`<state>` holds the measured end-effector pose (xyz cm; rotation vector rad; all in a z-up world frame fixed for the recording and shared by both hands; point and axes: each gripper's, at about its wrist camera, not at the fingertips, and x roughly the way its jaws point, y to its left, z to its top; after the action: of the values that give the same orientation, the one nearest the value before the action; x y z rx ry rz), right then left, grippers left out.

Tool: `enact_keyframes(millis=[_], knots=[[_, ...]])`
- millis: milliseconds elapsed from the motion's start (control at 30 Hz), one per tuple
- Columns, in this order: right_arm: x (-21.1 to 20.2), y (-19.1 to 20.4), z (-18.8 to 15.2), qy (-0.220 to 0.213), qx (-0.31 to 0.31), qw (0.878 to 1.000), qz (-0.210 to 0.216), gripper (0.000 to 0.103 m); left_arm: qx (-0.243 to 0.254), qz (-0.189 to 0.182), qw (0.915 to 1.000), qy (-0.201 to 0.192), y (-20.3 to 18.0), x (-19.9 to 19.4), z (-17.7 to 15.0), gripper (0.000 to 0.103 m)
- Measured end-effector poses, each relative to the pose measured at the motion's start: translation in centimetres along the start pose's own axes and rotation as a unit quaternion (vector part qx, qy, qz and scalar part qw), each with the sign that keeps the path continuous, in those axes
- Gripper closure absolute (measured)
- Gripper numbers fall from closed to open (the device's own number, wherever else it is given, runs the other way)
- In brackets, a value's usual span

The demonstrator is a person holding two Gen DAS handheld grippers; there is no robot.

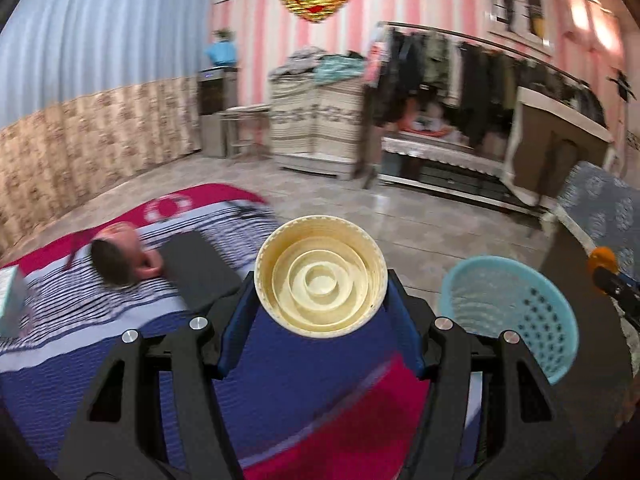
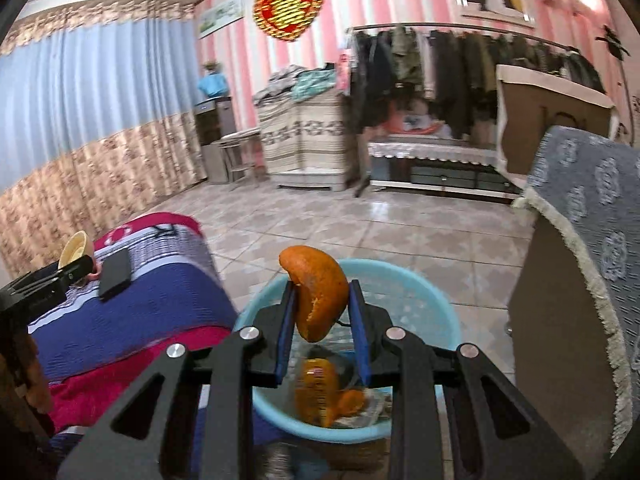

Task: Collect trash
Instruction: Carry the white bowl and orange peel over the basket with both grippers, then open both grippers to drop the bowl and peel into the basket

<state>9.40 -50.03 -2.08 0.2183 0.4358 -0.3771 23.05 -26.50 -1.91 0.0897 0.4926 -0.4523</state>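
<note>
left tongs (image 1: 320, 304): gripped a cream plastic cup (image 1: 321, 276) by its sides, mouth facing the camera; cup looked empty inside. Pads sat against the cup wall on both sides.
right tongs (image 2: 322, 304): clamped on a piece of orange peel (image 2: 320, 292), held right above the bin.
bin: light-blue perforated basket (image 2: 420, 300) stood on the tiled floor beside the bed (image 1: 120, 320). In the left view it showed just right of the cup (image 1: 516, 312).
already in bin: an orange wrapper or bottle-like item (image 2: 316, 380) plus more peel and some crumpled stuff at the bottom. Part of the collecting looked done.
progress: judged mid-to-late. Two pieces were in hand and neither was dropped yet. Peel was over the bin, so it looked closest to release. Cup was over the bed, near the bin but not above it.
left to do: release peel, bring cup over the bin, release cup, then check for leftovers.
on bed: a dark flat phone-like slab (image 2: 115, 272) lay on the striped cover, probably not trash. A person's head (image 1: 120, 256) rested on the bed beside it.
hidden: bin bottom was mostly blocked by the right tongs; exact contents unclear.
cut off: a pale box (image 1: 12, 300) at the left edge, unidentifiable. Both views had motion blur. Floor behind the bed was unseen, so remaining trash couldn't be counted.
</note>
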Motion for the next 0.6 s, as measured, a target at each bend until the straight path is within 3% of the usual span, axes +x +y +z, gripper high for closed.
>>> enact_keyframes(millis=[167,367,600], knots=[[-0.1,-2.5,-0.4,-0.014,0.006,0.999,-0.036,0.076,0.031,-0.039,0.9988,0.001,-5.1,1.6,0.6,0.042],[0.2,-4.6,-0.8,-0.023,0.022,0.998,-0.05,0.076,0.05,-0.092,0.9945,0.0,-9.9,3.5,0.9,0.042],[0.9,-5.8,-1.4,-0.026,0.025,0.998,-0.059,0.076,0.074,-0.124,0.9895,0.007,-14.4,6.3,-0.1,0.042]])
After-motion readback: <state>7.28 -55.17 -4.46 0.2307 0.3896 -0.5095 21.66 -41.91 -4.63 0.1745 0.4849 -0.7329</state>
